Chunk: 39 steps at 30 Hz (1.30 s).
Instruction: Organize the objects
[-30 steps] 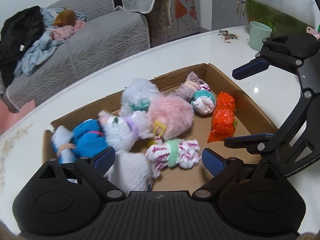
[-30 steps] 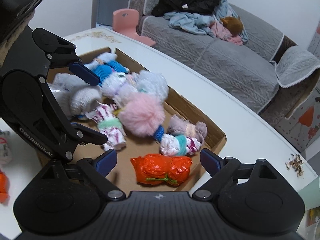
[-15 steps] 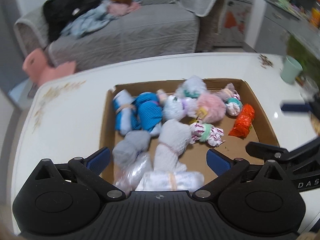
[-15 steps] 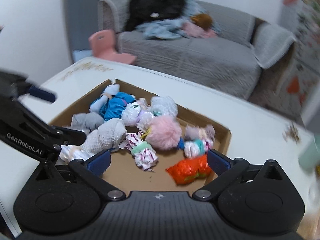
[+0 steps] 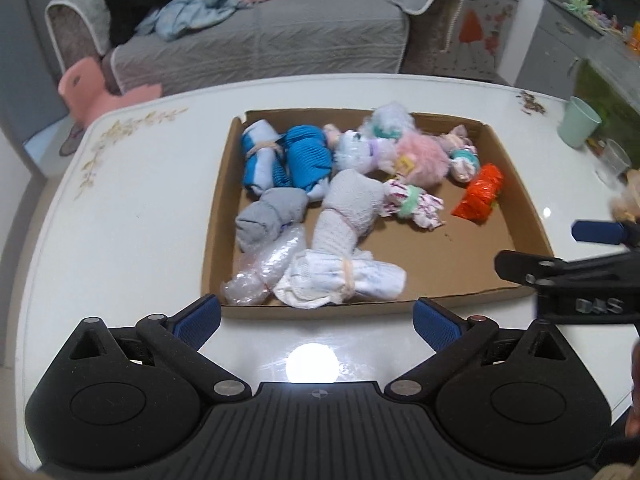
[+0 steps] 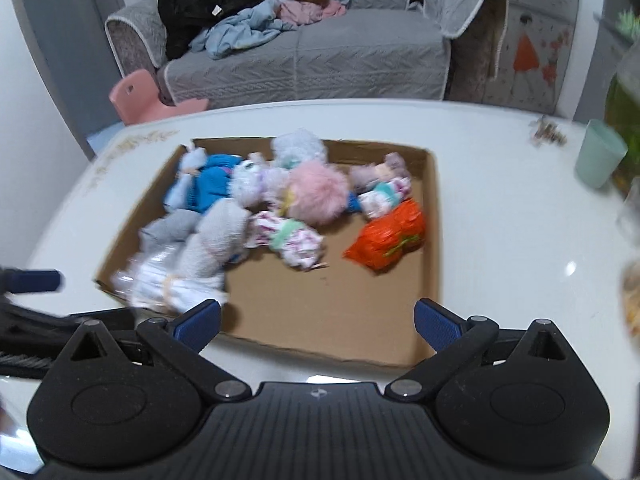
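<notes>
Above the near edge of the white table (image 5: 132, 216), the left gripper (image 5: 316, 322) hangs with its blue pads spread wide and nothing between them. The right gripper (image 6: 318, 322) is equally wide and empty, touching nothing; in the left wrist view it enters at 3 o'clock, cut off by the frame. At 12 o'clock from both tools sits the shallow cardboard box (image 5: 516, 216), holding the rolled bundles: a blue roll (image 5: 308, 158) and a pink fluffy ball (image 5: 422, 158) toward the far wall, an orange packet (image 5: 480, 194) at 2 o'clock, and a white banded roll (image 5: 344, 278) against the near wall beside a clear plastic bundle (image 5: 264, 268). A green cup (image 5: 578, 122) stands on the table, well apart from the box. The right wrist view is motion-blurred, so the near bundles there smear together and are hard to tell apart.
</notes>
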Motion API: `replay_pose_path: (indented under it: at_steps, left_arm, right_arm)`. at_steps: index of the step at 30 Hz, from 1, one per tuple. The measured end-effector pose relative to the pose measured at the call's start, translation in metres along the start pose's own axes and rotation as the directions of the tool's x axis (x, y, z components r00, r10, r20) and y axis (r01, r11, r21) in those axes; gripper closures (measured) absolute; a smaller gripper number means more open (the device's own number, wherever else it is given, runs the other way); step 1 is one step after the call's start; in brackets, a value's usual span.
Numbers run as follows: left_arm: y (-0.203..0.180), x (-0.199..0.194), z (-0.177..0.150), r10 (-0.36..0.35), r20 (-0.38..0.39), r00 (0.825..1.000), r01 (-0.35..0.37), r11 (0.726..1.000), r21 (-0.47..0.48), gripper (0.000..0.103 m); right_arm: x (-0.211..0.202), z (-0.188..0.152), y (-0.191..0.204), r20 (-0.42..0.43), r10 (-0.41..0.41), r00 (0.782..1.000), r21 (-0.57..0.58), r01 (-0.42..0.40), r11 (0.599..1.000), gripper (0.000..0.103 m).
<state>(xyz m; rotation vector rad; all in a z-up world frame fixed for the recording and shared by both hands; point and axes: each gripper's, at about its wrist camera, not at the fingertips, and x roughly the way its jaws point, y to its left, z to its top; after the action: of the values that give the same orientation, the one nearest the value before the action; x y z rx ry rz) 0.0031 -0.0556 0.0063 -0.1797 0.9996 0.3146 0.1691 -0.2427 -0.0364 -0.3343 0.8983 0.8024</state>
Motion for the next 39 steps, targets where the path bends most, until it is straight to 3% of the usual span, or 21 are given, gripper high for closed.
replay_pose_path:
  at_steps: [3, 16, 39]
  left_arm:
    - [-0.001, 0.001, -0.002, 0.019, 0.029, 0.999, -0.019, 1.0, 0.022, 0.001]
    - [0.007, 0.02, 0.002, 0.03, -0.021, 0.999, -0.031, 0.999, -0.035, 0.001]
    - [-0.005, 0.019, 0.005, 0.053, -0.012, 0.999, -0.053, 0.999, 0.002, 0.001]
  right_arm:
    - [0.012, 0.001, -0.001, -0.016, -0.049, 0.999, -0.05, 0.048, 0.998, 0.001]
    - [0.023, 0.013, 0.008, -0.008, -0.026, 1.0, -0.075, 0.025, 0.997, 0.001]
    - [0.029, 0.014, 0.012, -0.022, -0.027, 0.999, -0.067, 0.026, 0.997, 0.001]
